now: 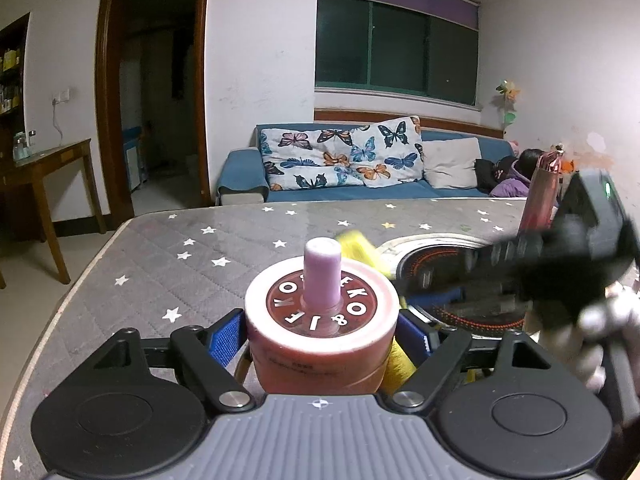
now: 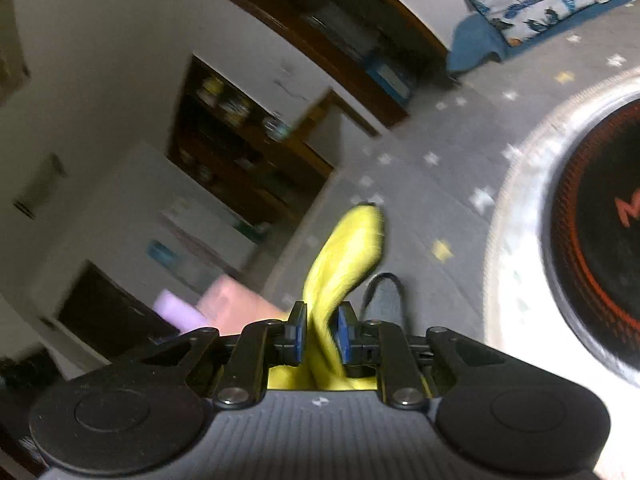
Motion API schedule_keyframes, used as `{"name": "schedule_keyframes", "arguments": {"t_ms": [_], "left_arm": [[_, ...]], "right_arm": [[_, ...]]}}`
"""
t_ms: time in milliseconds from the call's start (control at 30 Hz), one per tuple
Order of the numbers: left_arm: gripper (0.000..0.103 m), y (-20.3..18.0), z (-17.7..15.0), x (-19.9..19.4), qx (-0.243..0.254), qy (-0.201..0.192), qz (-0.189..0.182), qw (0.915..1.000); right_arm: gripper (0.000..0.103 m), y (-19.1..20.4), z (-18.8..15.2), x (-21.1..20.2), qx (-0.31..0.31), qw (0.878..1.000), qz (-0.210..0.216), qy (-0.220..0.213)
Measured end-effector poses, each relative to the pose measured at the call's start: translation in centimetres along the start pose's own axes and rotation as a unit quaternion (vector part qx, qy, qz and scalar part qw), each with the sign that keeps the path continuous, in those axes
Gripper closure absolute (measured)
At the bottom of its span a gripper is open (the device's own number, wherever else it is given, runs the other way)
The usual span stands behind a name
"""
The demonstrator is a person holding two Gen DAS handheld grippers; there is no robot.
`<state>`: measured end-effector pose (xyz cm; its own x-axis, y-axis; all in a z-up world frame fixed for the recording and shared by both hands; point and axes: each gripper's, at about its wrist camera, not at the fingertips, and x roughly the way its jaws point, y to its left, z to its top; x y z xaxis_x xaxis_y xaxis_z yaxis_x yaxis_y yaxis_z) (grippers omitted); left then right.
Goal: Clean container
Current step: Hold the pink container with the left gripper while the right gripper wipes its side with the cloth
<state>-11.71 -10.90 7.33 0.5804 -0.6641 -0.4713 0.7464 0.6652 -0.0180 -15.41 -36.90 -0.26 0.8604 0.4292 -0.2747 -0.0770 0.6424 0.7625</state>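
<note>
Pink container [image 1: 320,340] clamped upright in my left gripper [image 1: 322,338], over starred table [image 1: 168,264]. My right gripper [image 2: 319,338] pinches yellow cloth [image 2: 344,256], just right of container.

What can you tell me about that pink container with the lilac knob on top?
The pink container is a squat, plastic-looking cylinder, upright, gripped at its sides by the left gripper above the star-patterned table. Its dark red lid carries white letters ringing a lilac knob. A yellow cloth touches its right side.
</note>
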Motion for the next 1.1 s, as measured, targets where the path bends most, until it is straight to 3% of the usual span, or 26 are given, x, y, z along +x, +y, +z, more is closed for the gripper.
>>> {"name": "schedule_keyframes", "arguments": {"t_ms": [67,133,300,333,367,400,600,767,900,1000,1067,1100], "left_arm": [[0.021,0.0,0.0,0.1,0.001,-0.001,-0.001,1.0000],[0.020,0.0,0.0,0.4,0.000,-0.001,0.000,1.0000],[0.020,-0.2,0.0,0.6,-0.003,0.006,0.006,1.0000],[0.020,-0.3,0.1,0.6,-0.004,0.007,0.008,0.9999],[0.020,-0.3,0.1,0.6,-0.004,0.010,0.009,0.9999],[0.020,-0.4,0.2,0.7,-0.005,0.011,0.010,0.9999],[0.015,-0.3,0.5,0.1,-0.017,0.010,0.014,0.9997],[0.008,-0.6,0.8,-0.9,-0.020,-0.004,0.014,0.9997],[0.007,-0.8,0.7,-0.9,-0.009,-0.003,0.024,0.9997],[0.007,-0.7,0.7,-0.8,-0.013,0.002,0.027,0.9996],[0.006,-0.7,0.7,-0.7,-0.017,0.005,0.027,0.9995],[0.006,-0.8,0.7,-0.6,-0.017,0.006,0.028,0.9995]], "right_arm": [[0.087,0.1,1.0,-0.1,0.006,0.999,0.032,-0.004],[0.087,0.3,1.7,0.4,-0.002,0.999,0.038,0.001],[0.083,0.5,2.6,2.2,-0.054,0.998,-0.007,0.007],[0.071,0.7,2.8,2.5,-0.068,0.998,-0.016,0.007],[0.052,0.8,2.9,2.8,-0.080,0.996,-0.022,0.010],[0.049,0.8,3.0,3.0,-0.089,0.996,-0.024,0.014],[0.050,-0.8,2.4,3.8,-0.067,0.997,-0.013,0.038],[0.051,-1.0,1.7,4.5,-0.086,0.994,-0.039,0.061],[0.050,0.2,1.0,5.2,-0.127,0.985,-0.076,0.084],[0.056,1.0,-0.3,5.5,-0.162,0.977,-0.106,0.094],[0.077,1.5,-0.7,5.3,-0.174,0.974,-0.112,0.097],[0.079,1.5,-0.8,5.1,-0.172,0.974,-0.112,0.096]]}}
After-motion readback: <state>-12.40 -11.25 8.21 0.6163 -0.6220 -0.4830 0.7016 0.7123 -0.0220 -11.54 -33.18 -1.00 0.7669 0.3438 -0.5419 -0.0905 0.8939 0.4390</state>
